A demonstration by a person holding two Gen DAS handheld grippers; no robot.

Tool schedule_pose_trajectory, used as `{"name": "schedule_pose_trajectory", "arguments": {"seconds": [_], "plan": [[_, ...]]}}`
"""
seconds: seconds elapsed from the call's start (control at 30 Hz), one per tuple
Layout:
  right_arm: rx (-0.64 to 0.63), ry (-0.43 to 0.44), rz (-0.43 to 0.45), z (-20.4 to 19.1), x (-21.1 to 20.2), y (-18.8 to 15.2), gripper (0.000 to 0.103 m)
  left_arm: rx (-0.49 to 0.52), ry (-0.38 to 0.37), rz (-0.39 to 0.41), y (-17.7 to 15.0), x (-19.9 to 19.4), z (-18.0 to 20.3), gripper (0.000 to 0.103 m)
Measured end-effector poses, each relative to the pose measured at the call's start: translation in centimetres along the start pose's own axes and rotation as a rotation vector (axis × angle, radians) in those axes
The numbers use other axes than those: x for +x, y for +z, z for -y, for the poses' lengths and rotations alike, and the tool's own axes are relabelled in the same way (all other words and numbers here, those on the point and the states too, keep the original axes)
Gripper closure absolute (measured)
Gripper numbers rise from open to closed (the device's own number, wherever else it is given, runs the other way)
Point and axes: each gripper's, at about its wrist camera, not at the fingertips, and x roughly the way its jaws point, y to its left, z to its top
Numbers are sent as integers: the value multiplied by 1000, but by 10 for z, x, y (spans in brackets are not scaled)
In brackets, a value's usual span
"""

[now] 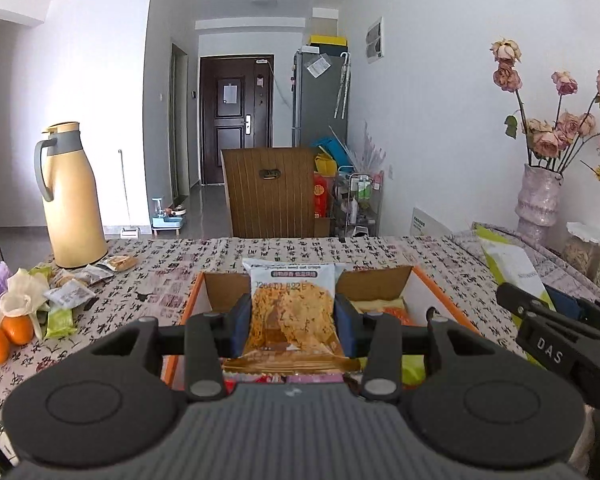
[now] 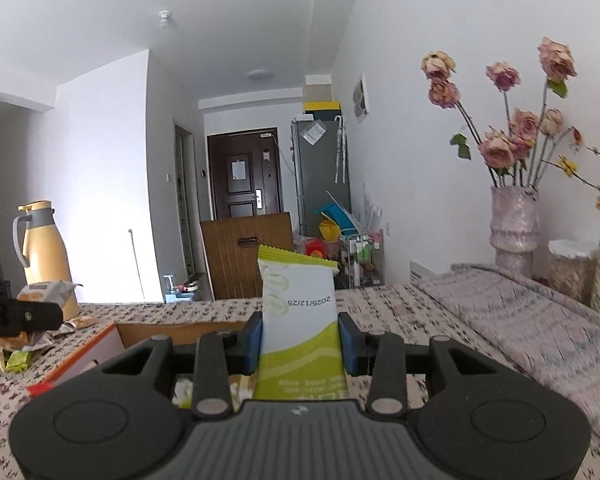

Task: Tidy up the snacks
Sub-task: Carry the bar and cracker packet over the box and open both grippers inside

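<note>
My left gripper (image 1: 293, 316) is shut on an orange crisp packet (image 1: 292, 312), held upright above the open orange-and-white cardboard box (image 1: 432, 280). Several snack packets lie inside the box (image 1: 384, 306). In the right wrist view my right gripper (image 2: 300, 340) is shut on a green-and-white snack packet (image 2: 300, 312), raised over the table beside the box (image 2: 96, 344). The right gripper also appears at the right edge of the left wrist view (image 1: 552, 320), with the green packet (image 1: 508, 264) sticking up from it. More loose snack packets (image 1: 72, 292) lie at the table's left.
A yellow thermos (image 1: 70, 196) stands at the far left of the patterned tablecloth (image 1: 160, 280), with oranges (image 1: 8, 336) near the left edge. Vases with dried roses (image 2: 514, 224) stand at the right on a grey cloth. A wooden chair back (image 1: 270, 190) rises behind the table.
</note>
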Motion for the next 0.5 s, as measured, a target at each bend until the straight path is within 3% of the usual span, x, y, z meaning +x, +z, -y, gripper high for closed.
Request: {"name": "schedule_pose_trajectory", "arguments": {"seconds": [0.5], "plan": [[-39,73,-33,-15,72,15,66,-63,61,-35,6,66,-14,60]]}}
